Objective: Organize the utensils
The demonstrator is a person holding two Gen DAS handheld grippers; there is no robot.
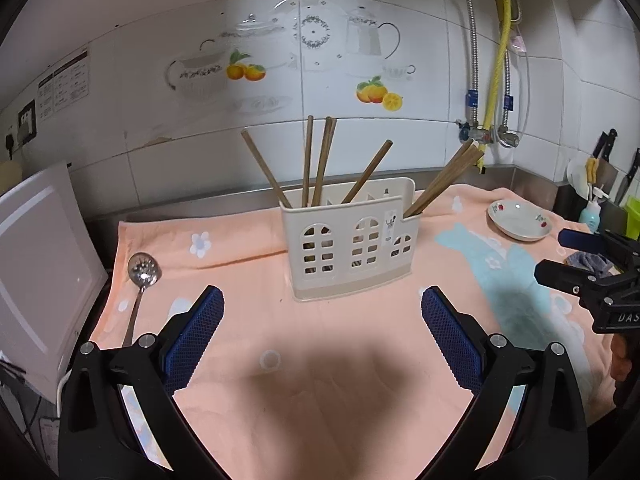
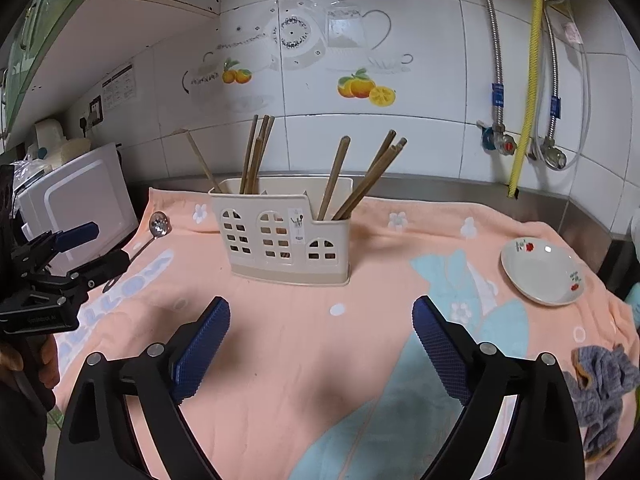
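A cream plastic utensil holder (image 1: 352,240) (image 2: 282,236) with window-shaped cut-outs stands upright on the peach towel (image 1: 320,360) (image 2: 320,360). Several wooden chopsticks (image 1: 320,160) (image 2: 256,152) lean in its compartments. A slotted metal spoon (image 1: 142,276) (image 2: 158,226) lies flat on the towel's left side. My left gripper (image 1: 322,300) hangs open over bare towel in front of the holder, nothing between its blue pads. My right gripper (image 2: 321,310) is also open and empty, a little short of the holder; it shows at the right edge of the left wrist view (image 1: 568,254).
A white dish (image 1: 520,220) (image 2: 542,272) with red flowers sits on the towel at the right. A grey-blue cloth (image 2: 604,388) lies crumpled at the near right. A white appliance (image 1: 36,264) (image 2: 80,204) stands at the left edge. Tiled wall and pipes (image 1: 496,80) rise behind.
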